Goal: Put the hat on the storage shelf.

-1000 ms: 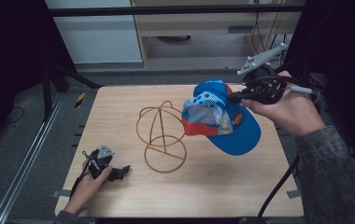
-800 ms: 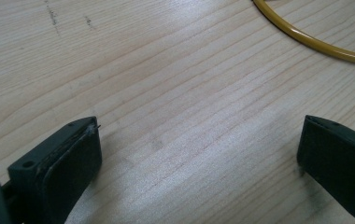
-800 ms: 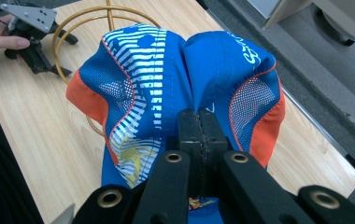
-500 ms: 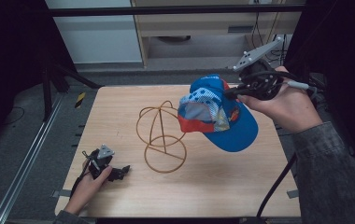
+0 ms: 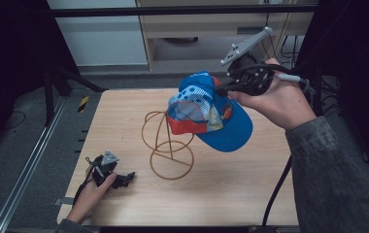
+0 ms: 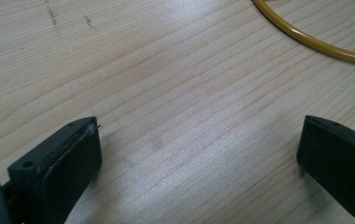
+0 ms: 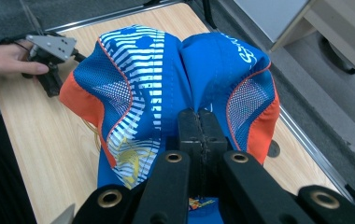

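Right tongs [image 5: 221, 90] raised, pinching blue cap [image 5: 216, 116] above wire stand [image 5: 170, 145]

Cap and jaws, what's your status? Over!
Right gripper jaws shut on the blue cap, held in the air above the wire stand. Left gripper open, resting on the table. Nothing between cap and stand.

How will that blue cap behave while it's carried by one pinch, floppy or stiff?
Probably floppy at the crown: the cap folds into a crease where the right gripper pinches it. The brim looks stiffer, keeping its curve as it hangs. It seems light, since one fabric pinch carries it above the table.
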`<state>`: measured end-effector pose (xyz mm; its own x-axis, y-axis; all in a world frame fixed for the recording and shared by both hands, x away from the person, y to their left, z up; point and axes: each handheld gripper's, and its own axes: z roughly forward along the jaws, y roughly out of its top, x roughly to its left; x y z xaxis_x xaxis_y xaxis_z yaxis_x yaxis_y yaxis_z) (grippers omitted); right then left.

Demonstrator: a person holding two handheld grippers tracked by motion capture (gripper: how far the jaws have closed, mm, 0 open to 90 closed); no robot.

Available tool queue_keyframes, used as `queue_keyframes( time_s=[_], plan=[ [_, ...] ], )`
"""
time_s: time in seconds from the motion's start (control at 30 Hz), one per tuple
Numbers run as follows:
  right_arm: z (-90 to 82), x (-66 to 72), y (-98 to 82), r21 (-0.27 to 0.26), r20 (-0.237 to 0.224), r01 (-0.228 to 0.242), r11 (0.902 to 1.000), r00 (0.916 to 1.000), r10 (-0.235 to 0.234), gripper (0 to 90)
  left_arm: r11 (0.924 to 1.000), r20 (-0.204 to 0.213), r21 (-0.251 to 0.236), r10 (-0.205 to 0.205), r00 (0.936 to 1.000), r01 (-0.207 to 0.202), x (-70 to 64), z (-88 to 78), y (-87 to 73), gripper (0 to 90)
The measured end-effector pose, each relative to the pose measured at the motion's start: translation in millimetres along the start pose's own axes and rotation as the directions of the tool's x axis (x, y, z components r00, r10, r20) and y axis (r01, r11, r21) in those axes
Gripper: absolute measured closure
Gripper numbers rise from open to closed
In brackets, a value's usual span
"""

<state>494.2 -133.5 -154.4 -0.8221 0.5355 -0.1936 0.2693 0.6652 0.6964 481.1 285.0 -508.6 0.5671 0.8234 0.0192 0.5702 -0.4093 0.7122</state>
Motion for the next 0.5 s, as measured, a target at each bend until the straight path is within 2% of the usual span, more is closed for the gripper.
queue_keyframes(
  time_s=[0.23, 0.5],
  plan=[
    [9.0, 4.5, 14.2, -0.009, -0.014, 0.02, 0.9998, 0.9997, -0.02, 90.0, 1.0, 0.001, 0.001, 0.0, 1.0, 0.0, 0.0, 0.0, 0.0, 0.0],
    [12.5, 7.5, 22.0, -0.021, -0.023, 0.029, 0.9994, 0.9993, -0.029, 90.0, 1.0, -0.001, 0.001, 0.001, 1.0, -0.001, 0.1, -0.1, 0.1, 0.0]
  ],
)
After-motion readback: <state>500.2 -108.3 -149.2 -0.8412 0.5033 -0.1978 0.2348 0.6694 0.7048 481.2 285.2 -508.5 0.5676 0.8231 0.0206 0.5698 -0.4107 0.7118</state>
